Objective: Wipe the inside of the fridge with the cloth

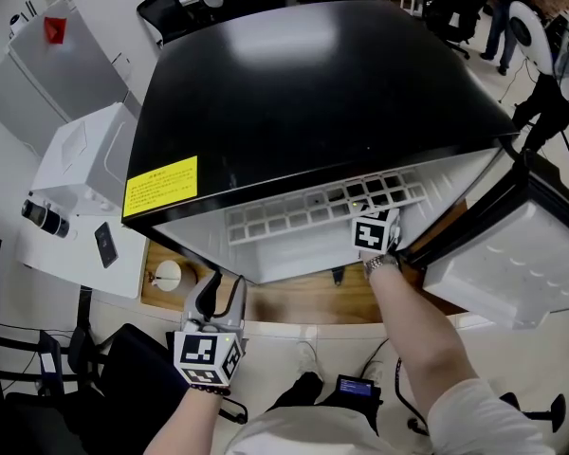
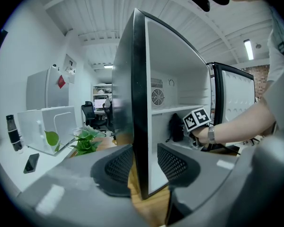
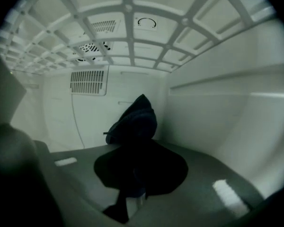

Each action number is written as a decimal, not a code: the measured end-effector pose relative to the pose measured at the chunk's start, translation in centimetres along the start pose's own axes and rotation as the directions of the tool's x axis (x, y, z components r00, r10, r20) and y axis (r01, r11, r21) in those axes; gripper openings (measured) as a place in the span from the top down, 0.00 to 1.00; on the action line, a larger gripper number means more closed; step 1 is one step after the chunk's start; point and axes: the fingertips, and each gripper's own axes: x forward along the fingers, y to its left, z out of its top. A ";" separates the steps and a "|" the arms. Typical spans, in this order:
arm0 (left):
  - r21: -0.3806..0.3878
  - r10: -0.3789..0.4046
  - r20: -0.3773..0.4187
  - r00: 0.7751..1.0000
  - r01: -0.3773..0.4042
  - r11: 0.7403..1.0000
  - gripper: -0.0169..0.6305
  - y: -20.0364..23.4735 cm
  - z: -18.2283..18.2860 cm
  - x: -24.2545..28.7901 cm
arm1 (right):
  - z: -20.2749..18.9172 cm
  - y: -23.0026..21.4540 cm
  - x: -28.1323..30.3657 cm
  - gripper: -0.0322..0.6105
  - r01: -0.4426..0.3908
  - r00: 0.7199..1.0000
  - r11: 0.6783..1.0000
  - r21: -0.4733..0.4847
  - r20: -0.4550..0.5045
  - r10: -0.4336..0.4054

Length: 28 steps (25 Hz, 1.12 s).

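Observation:
The black mini fridge (image 1: pixel 313 83) stands on a wooden table with its door (image 1: pixel 512 263) swung open to the right. My right gripper (image 3: pixel 135 174) is inside the fridge, below the white grid shelf (image 3: pixel 128 46), and is shut on a bunched dark cloth (image 3: pixel 132 126) that sticks up near the back right corner. In the left gripper view the cloth (image 2: pixel 176 126) shows on the fridge floor ahead of that gripper's marker cube (image 2: pixel 197 119). My left gripper (image 2: pixel 139 171) waits outside at the fridge's front left edge (image 2: pixel 138 103), open, the wall's edge lined up with its gap.
A white box-shaped appliance (image 1: pixel 85 159), a dark bottle (image 1: pixel 43 218) and a phone (image 1: pixel 105 245) sit on the white surface to the left. A small green plant (image 2: pixel 85 141) stands beside the fridge. Office chairs (image 1: pixel 455 3) and desks are behind it.

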 end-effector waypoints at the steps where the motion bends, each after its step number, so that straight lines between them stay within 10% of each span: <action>1: 0.001 -0.001 0.001 1.000 0.001 1.000 0.73 0.0 0.0 0.0 | 0.0 0.4 -0.3 0.87 -0.017 1.000 1.000 0.010 0.009 0.017; 28: 0.013 -0.022 0.009 1.000 0.022 1.000 0.73 -0.1 0.1 0.0 | -1.0 25.4 -8.0 0.87 -0.512 0.859 0.857 -0.052 0.001 0.513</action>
